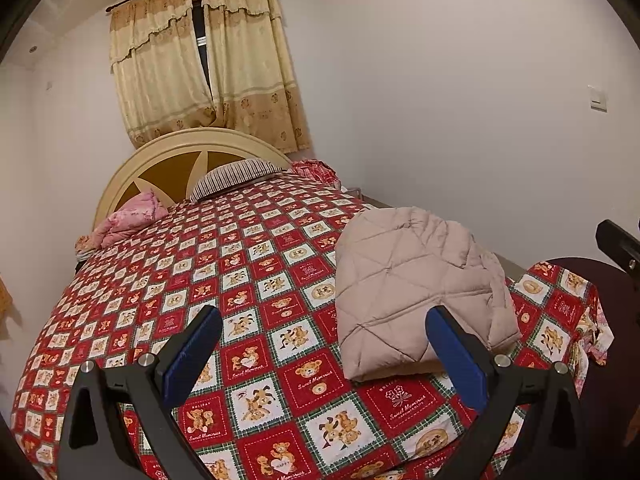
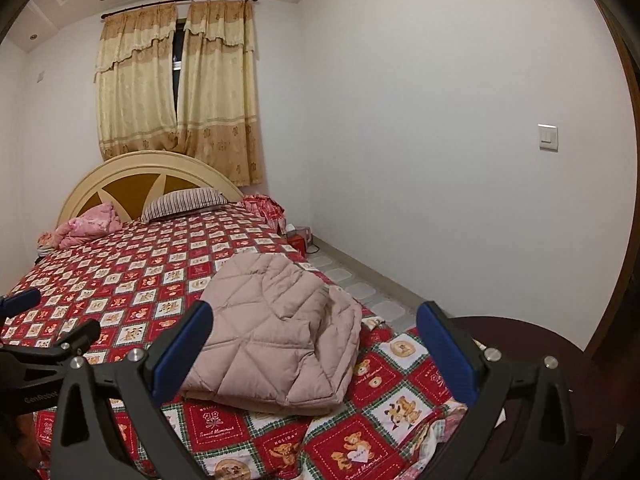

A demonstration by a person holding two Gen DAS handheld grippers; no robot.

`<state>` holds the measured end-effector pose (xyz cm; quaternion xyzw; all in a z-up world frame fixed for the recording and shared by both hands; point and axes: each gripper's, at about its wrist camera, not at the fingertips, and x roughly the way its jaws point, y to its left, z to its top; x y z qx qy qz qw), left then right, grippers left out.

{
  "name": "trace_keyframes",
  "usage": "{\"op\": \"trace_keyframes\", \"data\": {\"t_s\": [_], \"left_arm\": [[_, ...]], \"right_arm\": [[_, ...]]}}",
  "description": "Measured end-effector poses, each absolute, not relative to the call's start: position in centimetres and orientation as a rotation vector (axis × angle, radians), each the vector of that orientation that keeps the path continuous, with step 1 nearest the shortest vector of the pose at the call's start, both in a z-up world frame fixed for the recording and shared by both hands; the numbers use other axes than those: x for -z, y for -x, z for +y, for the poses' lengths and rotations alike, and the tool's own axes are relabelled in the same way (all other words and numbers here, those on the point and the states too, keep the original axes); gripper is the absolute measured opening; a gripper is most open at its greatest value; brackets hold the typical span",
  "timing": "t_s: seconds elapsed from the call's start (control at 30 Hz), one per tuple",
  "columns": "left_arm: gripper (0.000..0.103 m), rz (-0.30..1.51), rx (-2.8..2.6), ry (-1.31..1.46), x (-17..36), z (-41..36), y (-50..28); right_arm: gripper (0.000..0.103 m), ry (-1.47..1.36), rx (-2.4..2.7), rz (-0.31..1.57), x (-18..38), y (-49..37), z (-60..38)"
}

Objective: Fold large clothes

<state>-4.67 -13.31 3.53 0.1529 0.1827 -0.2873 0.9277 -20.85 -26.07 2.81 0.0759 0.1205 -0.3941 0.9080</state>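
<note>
Left gripper (image 1: 324, 344): jaws spread wide, nothing between the blue pads; it hangs above the bedspread (image 1: 240, 264), just left of the garment. Right gripper (image 2: 314, 340): jaws likewise spread wide and empty, held above the near edge of the garment (the left gripper's black frame shows at the left edge of the right wrist view).

Quilted jacket (image 2: 276, 332): pale pink-beige, folded into a compact bundle, lying flat on the bedspread near the foot of the bed on its right side, close to the edge. Neither gripper touches it.

Beyond the jacket, the red teddy-bear patchwork bedspread extends to a striped pillow (image 2: 184, 202) and a crumpled pink blanket (image 2: 88, 224) against the rounded cream headboard (image 2: 148, 168). Behind the headboard, yellow curtains (image 2: 176, 88) hang on the far wall.
</note>
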Motion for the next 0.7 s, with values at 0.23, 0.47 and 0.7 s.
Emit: {"op": "trace_keyframes", "data": {"t_s": [0.23,0.47,0.7], "left_arm": [[0.102,0.377,0.582,-0.317,-3.3,-13.34,4.47],[0.102,0.38,0.588,-0.307,-3.17,-13.28,4.27],[0.102,0.394,0.585,-0.309,-2.82,-13.4,3.87]], "right_arm": [[0.103,-0.148,0.804,0.241,-2.76,20.86,-25.97],[0.103,-0.153,0.801,0.258,-2.46,20.56,-26.06],[0.103,-0.154,0.805,0.256,-2.35,20.53,-26.15]]}}
